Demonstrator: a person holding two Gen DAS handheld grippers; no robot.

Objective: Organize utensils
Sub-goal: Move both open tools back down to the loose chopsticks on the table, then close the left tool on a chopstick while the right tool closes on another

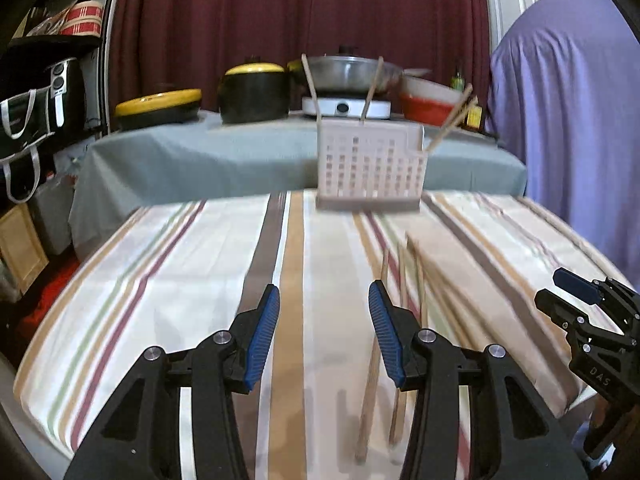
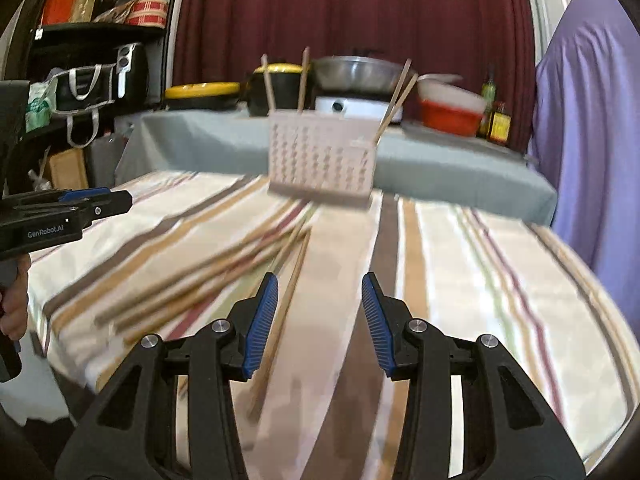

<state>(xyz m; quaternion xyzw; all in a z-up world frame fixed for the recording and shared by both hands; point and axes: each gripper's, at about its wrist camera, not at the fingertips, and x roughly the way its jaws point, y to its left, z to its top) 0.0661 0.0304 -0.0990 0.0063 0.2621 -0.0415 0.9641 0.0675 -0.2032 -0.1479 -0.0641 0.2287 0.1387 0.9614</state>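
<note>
My left gripper [image 1: 324, 320] hangs with its blue pads apart and nothing between them, angled down at the striped tablecloth [image 1: 160, 280], and my right gripper [image 2: 320, 312] is the same: pads apart, empty, tilted toward the cloth. I keep both spread because I judge the next move is a pickup, and thin sticks need room to slide between the pads before I close. The loose chopsticks [image 2: 208, 276] lie flat on the cloth on my side of the white slotted basket [image 2: 322, 160], fanned so that their far ends come together near its base; one of them runs close under my right gripper's left pad, though I cannot tell whether it touches. From the left wrist view the same bundle lies just to the right of that gripper, so neither tool is lined up over a stick yet. The basket stands upright at the far edge of the cloth, and several chopsticks [image 1: 310, 80] already lean in it, tips up, some at the left end and some at the right. That tells me the sorting is partly done and the flat ones remain.
</note>
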